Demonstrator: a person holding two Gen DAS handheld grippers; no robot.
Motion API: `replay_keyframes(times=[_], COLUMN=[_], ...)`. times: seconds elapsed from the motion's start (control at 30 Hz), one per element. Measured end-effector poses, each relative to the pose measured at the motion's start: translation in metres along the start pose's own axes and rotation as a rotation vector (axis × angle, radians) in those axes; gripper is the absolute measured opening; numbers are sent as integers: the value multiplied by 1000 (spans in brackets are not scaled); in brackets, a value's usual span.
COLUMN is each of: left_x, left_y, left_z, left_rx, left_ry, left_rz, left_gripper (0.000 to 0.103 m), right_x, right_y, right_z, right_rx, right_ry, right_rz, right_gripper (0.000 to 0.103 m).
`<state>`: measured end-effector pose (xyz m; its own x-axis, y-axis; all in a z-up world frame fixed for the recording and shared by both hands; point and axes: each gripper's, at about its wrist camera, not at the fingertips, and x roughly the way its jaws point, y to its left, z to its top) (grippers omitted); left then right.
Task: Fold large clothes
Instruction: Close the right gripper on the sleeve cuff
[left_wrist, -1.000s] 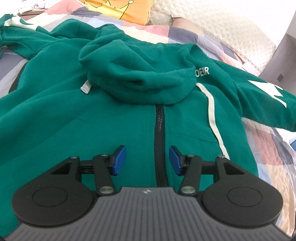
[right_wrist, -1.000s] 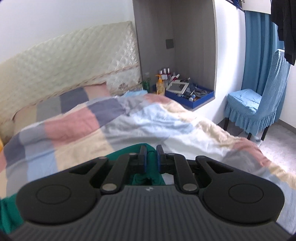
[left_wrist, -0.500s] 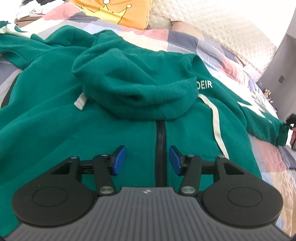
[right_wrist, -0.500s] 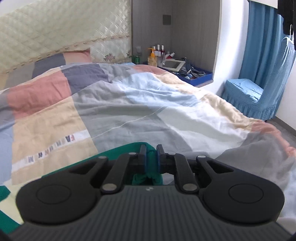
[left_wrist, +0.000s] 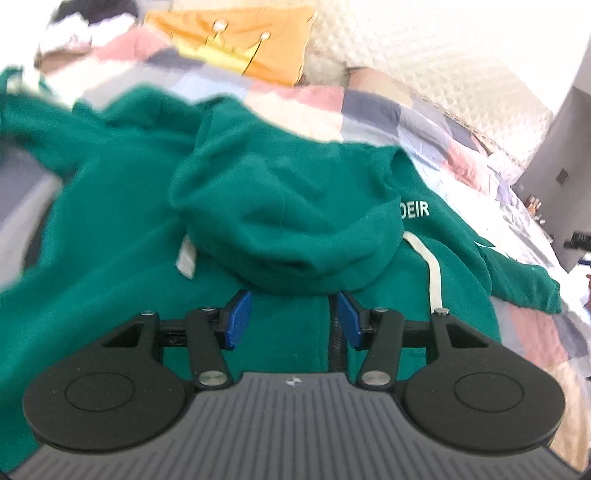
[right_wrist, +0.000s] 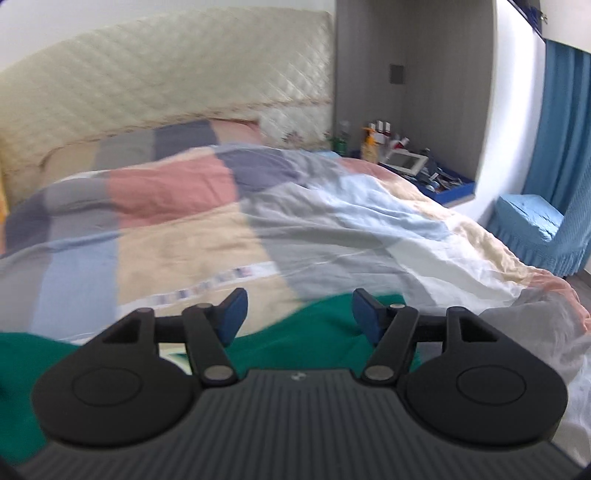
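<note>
A large green zip hoodie (left_wrist: 110, 258) lies spread on the patchwork quilt (left_wrist: 388, 107), its hood (left_wrist: 288, 218) flopped down over the chest. A cream drawstring (left_wrist: 434, 273) runs beside the black zipper (left_wrist: 336, 343). My left gripper (left_wrist: 293, 317) hovers open just below the hood, nothing between its blue pads (left_wrist: 236, 319). In the right wrist view, the hoodie's sleeve end (right_wrist: 314, 332) lies flat on the quilt (right_wrist: 207, 251) under my right gripper (right_wrist: 297, 314). Its jaws are opening, and the pads stand apart from the cloth.
An orange pillow (left_wrist: 236, 48) and a quilted cream headboard (right_wrist: 166, 77) lie at the far end of the bed. A bedside niche with bottles and a blue tray (right_wrist: 406, 162) sits right of the bed, beside a blue-covered chair (right_wrist: 535, 225) and blue curtain (right_wrist: 561, 118).
My right gripper has let go of the green sleeve end and its jaws have spread wide after sinking toward the quilt. The left gripper has risen a little, still open over the zipper.
</note>
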<state>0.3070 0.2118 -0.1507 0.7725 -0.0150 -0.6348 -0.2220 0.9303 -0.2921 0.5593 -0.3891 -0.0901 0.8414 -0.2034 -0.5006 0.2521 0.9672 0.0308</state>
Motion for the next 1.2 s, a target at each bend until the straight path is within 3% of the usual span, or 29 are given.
replay_keyframes(times=[0.17,0.3,0.43,0.53,0.73,0.9,0.93,1.07,1.2], left_x=[-25,-39,-51,-55,-52,-49,-47,-39,-38], left_y=[1,8,16,25,43,49,50,53,52], left_z=[3,1,0,2,7,9,9,9,9], left_rx=[46,23,6,-24,-60,-63,-64,-66,-65], left_ry=[-36,-41,-63,-76,-73,-85,-81,-62,-61], left_rz=[5,-9,-10,-2,9,11,12,2,-6], left_gripper=[57,57,57,57,57,57,57,57,57], right_x=[-67,-123,-165,-178,-172,-163,-167,-168,-180], right_y=[54,120,196,248,317,335,337,335,321], right_z=[-7,-28,-71,-112,-172,-189,-194,-196,-185], right_rx=[9,-24,-91,-97,-42,-10,-10,-26,-7], right_ry=[-32,-12,78,195,382,405,413,418,365], right_rz=[137,332,525,629,706,682,671,644,659], right_gripper=[65,65,65,65,65,67,65,17,13])
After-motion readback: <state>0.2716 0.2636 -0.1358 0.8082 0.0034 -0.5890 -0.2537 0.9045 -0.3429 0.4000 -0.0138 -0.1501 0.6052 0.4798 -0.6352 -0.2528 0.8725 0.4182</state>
